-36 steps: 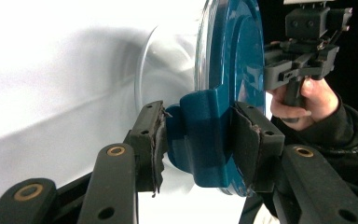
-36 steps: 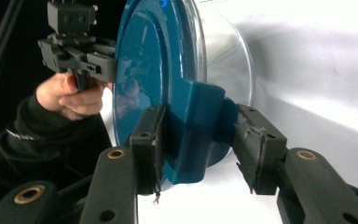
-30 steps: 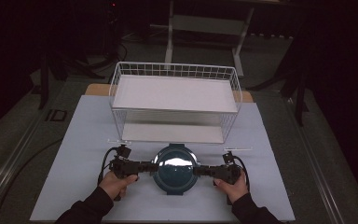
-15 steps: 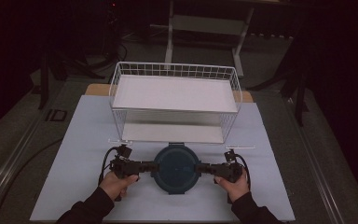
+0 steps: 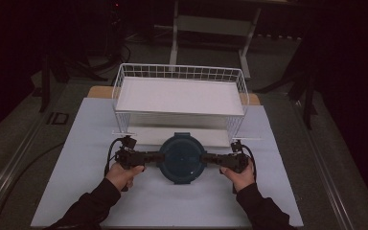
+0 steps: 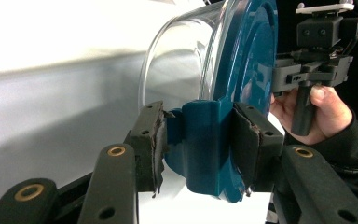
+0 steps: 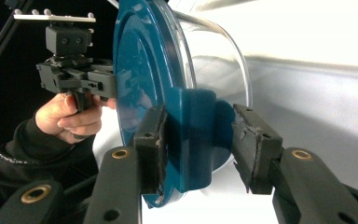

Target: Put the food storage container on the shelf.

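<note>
I read no writing on the round clear plastic container with a blue lid [image 5: 182, 160]. My left gripper [image 5: 149, 156] clamps its nine-o'clock tab. My right gripper [image 5: 212, 158] clamps its three-o'clock tab, both jaws level.

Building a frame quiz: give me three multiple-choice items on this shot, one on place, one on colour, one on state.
1. Where is the container?
A. in front of the wire rack
B. on the rack's top shelf
C. on the floor

2. What colour is the container's lid?
A. red
B. dark teal blue
C. yellow

3. How is the container held?
A. by the left tool alone
B. by no tool
C. by both tools, each at a lid tab on opposite sides

Answers: 1 A, the high view shows it on the near side of the rack, between the hands. 2 B, both tool views show a teal lid on a clear body. 3 C, the left tool and the right tool each bracket a tab.
</note>
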### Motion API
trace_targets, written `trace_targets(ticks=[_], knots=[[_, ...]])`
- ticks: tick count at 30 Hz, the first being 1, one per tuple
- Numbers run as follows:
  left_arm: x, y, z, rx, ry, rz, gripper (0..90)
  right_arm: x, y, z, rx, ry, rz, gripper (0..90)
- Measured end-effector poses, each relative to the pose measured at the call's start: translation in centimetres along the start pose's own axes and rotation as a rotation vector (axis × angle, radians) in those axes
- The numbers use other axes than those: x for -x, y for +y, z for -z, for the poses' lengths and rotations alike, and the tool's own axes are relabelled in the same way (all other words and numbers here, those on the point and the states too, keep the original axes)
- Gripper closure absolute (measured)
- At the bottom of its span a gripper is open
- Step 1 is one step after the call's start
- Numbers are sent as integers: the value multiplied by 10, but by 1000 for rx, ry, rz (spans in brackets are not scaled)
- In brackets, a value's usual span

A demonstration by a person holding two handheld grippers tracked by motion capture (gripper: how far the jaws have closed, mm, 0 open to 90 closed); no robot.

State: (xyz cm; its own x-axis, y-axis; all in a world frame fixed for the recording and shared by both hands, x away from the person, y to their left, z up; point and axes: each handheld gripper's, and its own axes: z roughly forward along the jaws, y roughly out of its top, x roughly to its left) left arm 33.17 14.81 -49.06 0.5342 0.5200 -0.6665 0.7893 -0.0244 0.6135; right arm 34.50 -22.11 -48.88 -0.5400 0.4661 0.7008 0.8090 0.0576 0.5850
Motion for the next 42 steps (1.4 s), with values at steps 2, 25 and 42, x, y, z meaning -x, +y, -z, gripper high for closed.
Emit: trace_targets(ticks=[2,25,42], knots=[[-4,4,-2,5,1,-7,569,2,5,-1,8,-6,5,571],[-35,25,-17,152,53,-113,567,32,30,-24,117,-57,70,566],[-55,23,-27,219,39,-38,555,40,33,-33,159,-117,67,543]])
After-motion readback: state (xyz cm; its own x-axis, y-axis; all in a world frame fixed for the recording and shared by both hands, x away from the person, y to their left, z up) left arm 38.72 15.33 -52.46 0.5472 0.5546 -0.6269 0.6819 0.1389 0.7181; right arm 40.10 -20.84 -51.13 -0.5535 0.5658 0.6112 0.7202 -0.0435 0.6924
